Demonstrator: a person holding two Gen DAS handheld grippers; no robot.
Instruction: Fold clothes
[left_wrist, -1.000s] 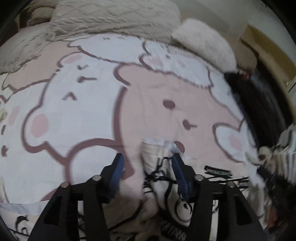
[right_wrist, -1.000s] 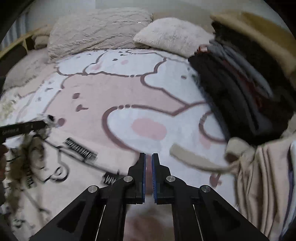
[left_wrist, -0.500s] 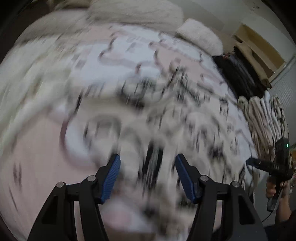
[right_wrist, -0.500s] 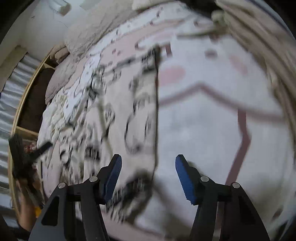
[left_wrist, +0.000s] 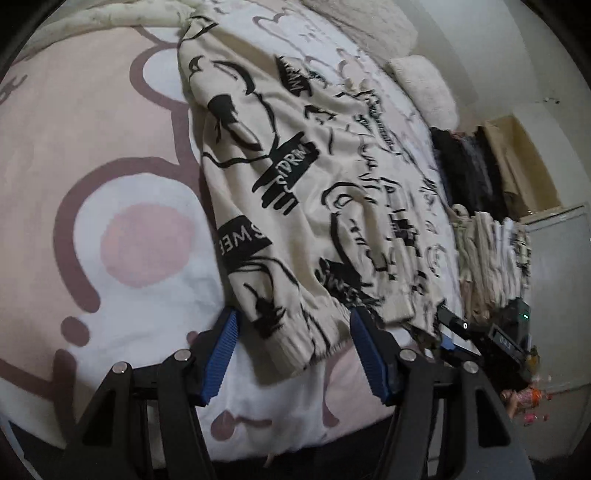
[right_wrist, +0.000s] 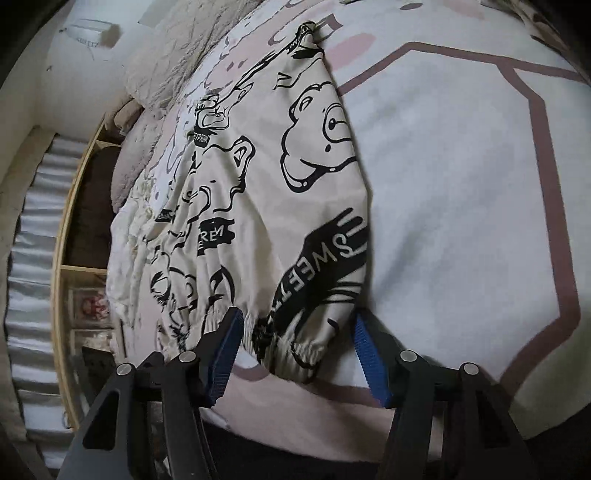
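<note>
Left wrist view: left tool (left_wrist: 291, 345) gapes wide, holding nothing; printed cream sweatshirt (left_wrist: 314, 192) lies spread flat on the bed blanket (left_wrist: 110, 184), its ribbed hem between the fingers. Folded stacks (left_wrist: 491, 254) apparently stand beyond. A second ago the sweatshirt was bunched.

Right wrist view: right tool (right_wrist: 297, 349), shut a second ago, now stands wide apart and empty at the hem; folding remains.

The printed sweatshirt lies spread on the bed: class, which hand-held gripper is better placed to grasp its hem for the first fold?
Probably either. The left hand-held gripper and the right hand-held gripper are both open, each straddling the ribbed hem of the printed sweatshirt; the right looks slightly better centred on it.
</note>
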